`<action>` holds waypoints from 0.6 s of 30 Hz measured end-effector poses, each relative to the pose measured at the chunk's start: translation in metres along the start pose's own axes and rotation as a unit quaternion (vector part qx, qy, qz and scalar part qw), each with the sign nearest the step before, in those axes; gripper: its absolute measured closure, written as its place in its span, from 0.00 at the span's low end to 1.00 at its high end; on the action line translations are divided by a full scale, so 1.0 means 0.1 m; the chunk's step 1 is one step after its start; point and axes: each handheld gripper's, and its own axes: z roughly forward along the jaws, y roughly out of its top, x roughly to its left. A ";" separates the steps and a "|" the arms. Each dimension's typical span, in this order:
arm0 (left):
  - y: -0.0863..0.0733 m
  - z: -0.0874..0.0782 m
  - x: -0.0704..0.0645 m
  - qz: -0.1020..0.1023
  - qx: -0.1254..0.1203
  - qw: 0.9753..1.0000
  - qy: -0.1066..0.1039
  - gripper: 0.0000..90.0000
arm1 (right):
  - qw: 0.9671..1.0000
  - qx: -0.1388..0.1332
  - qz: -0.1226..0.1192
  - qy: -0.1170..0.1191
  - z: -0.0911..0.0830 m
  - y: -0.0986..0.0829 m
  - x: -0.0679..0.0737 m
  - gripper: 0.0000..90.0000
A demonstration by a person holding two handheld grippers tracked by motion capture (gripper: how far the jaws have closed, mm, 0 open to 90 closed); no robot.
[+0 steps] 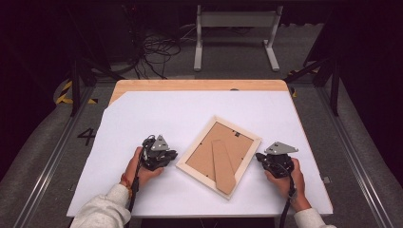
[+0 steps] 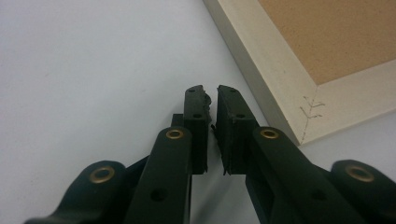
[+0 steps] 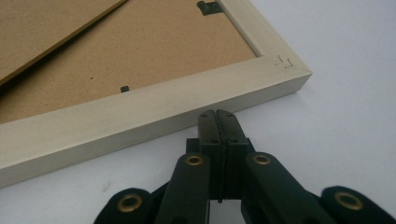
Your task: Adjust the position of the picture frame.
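I have the picture frame (image 1: 219, 156) lying face down mid-surface; my left gripper (image 2: 211, 93) is narrowly parted, my right gripper (image 3: 218, 114) closed empty, so I nudge both sides evenly.

Light falls evenly from above on the white table top (image 1: 157, 118), bright against a dark room. Soft shadows pool just under the fingers (image 3: 212, 128) (both gripper views); the nearest arm parts blur, edges slightly soft.
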 end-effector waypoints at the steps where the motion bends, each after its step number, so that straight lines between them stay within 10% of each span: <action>1: 0.00 0.00 0.00 -0.002 0.000 1.000 -0.002 0.91 | 1.000 0.002 0.001 0.000 0.01 0.01 0.00 1.00; 18: 0.01 0.01 -0.05 0.007 0.000 0.999 -0.037 0.89 | 1.000 0.007 -0.001 0.001 0.05 0.01 0.01 1.00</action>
